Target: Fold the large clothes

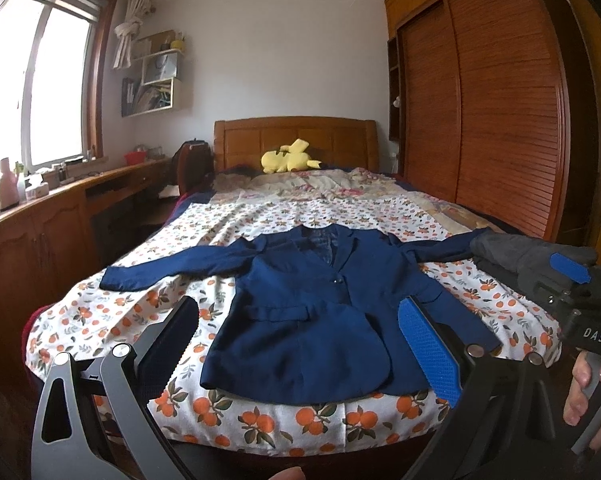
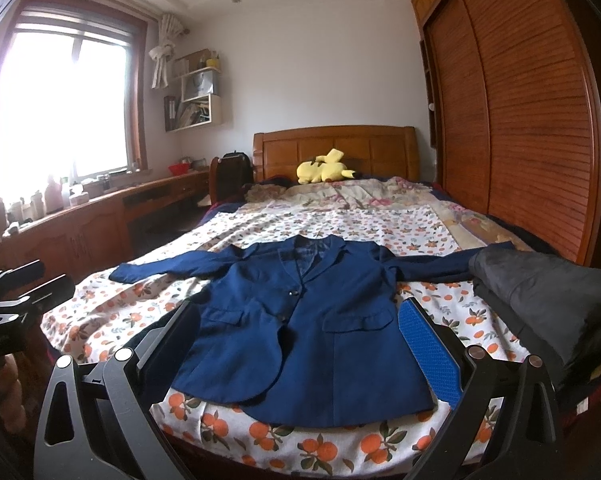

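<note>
— On the bed [image 1: 500, 216], at the near end, the navy jacket [image 1: 300, 320] lies face up and buttoned, both sleeves thrown out wide. Nothing is folded yet, as far as I can judge.

— And the claws?

— Both hang above the foot of the bed, clear of the cloth. The left claw [image 1: 300, 356] has its fingers spread wide and holds nothing. The right claw [image 2: 296, 352] is the same, fingers well apart, empty, with the hem showing between them.

— So what worries you?

— That pile of dark clothes [image 2: 548, 300] by the right edge. The right sleeve [image 2: 432, 264] runs up to it and its cuff disappears behind or under it; I cannot tell which. If the right claw pulls that sleeve inward, it may drag the pile along or tip it off the bed.

— Anything else?

— The orange-print sheet [image 1: 260, 420] looks thin and loose. A pinch taken too deep at the left sleeve [image 1: 172, 264] could catch sheet and sleeve together, and then the whole bedding lifts with the fold.

— And the jacket itself?

— I would guess it is stiff at the lapels and shoulders, and it hangs close to the bed's near edge. A one-sided tug could skew it or slide the hem over the edge. The single button [image 2: 294, 293] also holds the front shut, so a hard pull may strain it.
</note>
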The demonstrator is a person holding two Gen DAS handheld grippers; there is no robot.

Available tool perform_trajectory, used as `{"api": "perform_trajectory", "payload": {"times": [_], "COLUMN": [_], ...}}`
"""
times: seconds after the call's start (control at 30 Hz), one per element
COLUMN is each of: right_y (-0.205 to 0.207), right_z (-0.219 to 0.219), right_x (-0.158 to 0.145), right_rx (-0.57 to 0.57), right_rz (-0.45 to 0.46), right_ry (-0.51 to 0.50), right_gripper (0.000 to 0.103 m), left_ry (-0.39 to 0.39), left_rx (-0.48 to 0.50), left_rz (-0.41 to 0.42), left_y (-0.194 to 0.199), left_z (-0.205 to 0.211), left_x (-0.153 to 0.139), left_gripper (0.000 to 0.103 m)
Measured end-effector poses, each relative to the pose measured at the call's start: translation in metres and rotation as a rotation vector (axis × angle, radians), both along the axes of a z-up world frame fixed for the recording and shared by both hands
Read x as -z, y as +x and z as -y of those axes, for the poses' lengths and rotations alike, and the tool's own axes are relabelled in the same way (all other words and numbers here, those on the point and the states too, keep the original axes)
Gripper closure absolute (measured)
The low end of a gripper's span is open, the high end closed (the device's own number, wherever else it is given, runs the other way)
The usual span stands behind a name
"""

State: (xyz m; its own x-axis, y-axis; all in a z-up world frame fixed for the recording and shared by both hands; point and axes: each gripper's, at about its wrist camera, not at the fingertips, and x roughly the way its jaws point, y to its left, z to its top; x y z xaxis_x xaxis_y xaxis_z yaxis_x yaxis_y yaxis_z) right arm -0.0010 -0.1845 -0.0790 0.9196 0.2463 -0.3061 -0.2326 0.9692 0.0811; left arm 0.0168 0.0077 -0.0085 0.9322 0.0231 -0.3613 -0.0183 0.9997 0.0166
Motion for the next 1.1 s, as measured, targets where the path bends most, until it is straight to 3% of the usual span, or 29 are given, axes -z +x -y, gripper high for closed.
{"api": "perform_trajectory", "payload": {"times": [0.57,1.1], "right_y": [0.035,0.116], "right_z": [-0.013,-0.043], "right_x": [0.021,0.045], "right_rx": [-0.039,-0.151], "right_rz": [-0.031,-0.036], "right_ry": [-0.013,-0.030], "right_gripper": [0.007,0.007], "left_ry": [-0.019,-0.012], "left_rx": [-0.043,-0.105], "left_rz": [-0.048,-0.133], "left_y": [0.023,0.084], "left_z": [-0.039,-0.079], "left_x": [0.038,0.080], "left_gripper": [0.003,0.003]}}
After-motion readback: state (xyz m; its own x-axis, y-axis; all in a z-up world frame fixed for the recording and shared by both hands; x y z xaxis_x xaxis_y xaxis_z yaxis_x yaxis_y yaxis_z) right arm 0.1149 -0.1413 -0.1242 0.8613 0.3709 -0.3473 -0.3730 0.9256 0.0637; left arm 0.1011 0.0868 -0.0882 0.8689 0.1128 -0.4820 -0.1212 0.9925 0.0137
